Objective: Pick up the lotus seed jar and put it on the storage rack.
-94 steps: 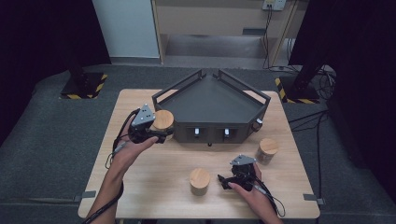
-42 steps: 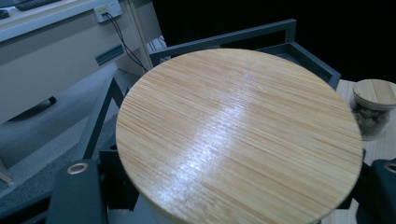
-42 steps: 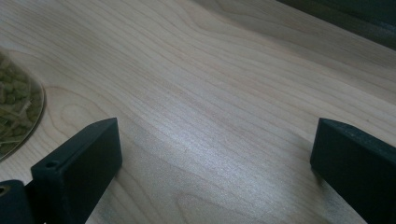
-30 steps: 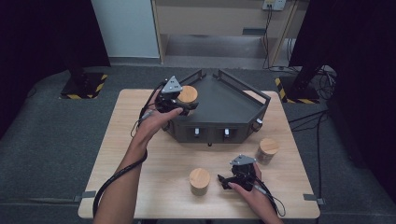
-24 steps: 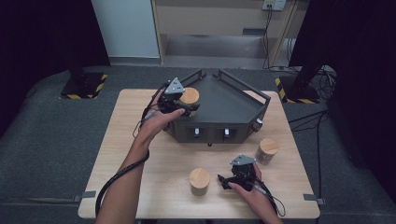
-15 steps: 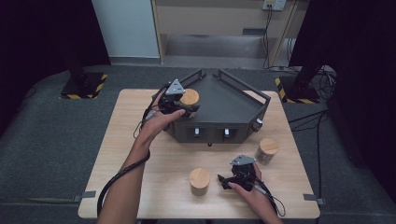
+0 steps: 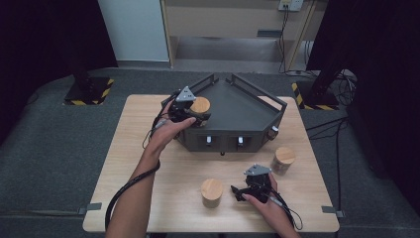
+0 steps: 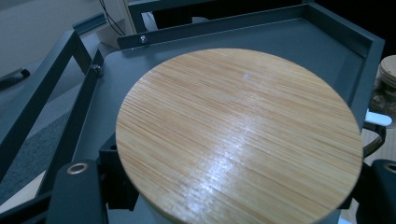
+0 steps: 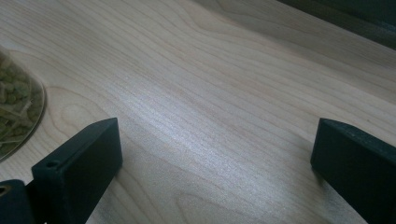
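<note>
Wooden table (image 7: pixel 148 163), big dark grey angular tray (image 7: pixel 242 106) at its far middle, open side walls, two white tabs on the front face. Left gripper (image 7: pixel 190 115) over the tray's left-front corner, jaws pinching a bamboo-lidded jar (image 7: pixel 200 105); in the left gripper view the round lid (image 8: pixel 238 135) sits between the black jaws with the tray floor (image 8: pixel 299 51) beyond it. Cannot tell if the jar base is down on the tray or a bit above it.

Step in hand, my guess: setting this jar into the tray. To do it well: keep the jar upright, lower straight until the base sits flat on the floor, clear of the left rail (image 8: pixel 88 100), then spread the jaws and back out without tipping it.

Orientation: jar axis is vertical, lid facing up, slightly toward the camera; it's round, so no sideways heading to speak of.

Right gripper (image 7: pixel 242 191) rests low on the table near the front edge, jaws spread wide with nothing between them, bare wood in the right gripper view. Second jar (image 7: pixel 212 192) just beside it on the left, its glass side with greenish contents (image 9: pixel 16 107) at that view's edge. Third jar (image 7: pixel 283 159) near the tray's right front.
</note>
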Demonstrator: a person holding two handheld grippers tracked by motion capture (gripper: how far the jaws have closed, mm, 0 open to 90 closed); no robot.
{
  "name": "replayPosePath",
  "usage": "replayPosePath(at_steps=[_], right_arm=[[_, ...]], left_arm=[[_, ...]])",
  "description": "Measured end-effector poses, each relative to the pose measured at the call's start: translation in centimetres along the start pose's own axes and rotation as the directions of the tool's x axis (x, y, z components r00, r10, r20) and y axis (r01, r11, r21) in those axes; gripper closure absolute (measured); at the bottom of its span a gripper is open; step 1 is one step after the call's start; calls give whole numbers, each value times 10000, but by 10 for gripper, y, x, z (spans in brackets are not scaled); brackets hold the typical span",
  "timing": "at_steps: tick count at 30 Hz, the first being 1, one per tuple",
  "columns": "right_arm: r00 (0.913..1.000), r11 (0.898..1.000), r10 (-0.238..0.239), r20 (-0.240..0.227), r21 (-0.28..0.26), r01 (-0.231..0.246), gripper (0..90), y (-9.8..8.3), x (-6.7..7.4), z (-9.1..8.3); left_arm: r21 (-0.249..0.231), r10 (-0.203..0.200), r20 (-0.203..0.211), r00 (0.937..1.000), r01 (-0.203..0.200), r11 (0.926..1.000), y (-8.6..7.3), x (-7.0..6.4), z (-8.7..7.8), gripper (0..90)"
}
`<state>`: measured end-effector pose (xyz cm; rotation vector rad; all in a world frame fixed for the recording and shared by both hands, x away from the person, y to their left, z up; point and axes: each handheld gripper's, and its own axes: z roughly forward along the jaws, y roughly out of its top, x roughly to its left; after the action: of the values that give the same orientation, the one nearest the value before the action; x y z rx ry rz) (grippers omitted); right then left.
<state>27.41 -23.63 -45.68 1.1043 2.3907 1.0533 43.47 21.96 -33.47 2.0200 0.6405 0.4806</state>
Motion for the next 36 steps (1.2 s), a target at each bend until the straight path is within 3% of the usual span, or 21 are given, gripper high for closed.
replayPosePath(at_steps=[7,10,13,18,22,26,36], right_arm=[[10000,10000,-1,-7,0,1,20,0,0,0],[10000,10000,0,-6,0,0,20,0,0,0],[10000,10000,-1,-7,0,1,20,0,0,0],[10000,10000,0,-11,4,0,19,0,0,0],[10000,10000,-1,-10,5,1,19,0,0,0],[10000,10000,0,-9,7,0,19,0,0,0],[10000,10000,6,13,8,-6,19,0,0,0]], left_arm=[[-47,-224,160,9996,225,9997,-3,6,2,247],[-65,-601,284,9978,603,9982,-5,10,3,245],[-31,-715,357,9968,716,9974,-5,13,4,245],[176,-639,288,9975,634,9978,0,11,4,235],[242,-517,154,9985,513,9984,4,6,-1,136],[434,-203,-49,9998,205,9988,7,-3,-10,85],[559,74,-621,9980,-40,9984,3,-18,-37,42]])
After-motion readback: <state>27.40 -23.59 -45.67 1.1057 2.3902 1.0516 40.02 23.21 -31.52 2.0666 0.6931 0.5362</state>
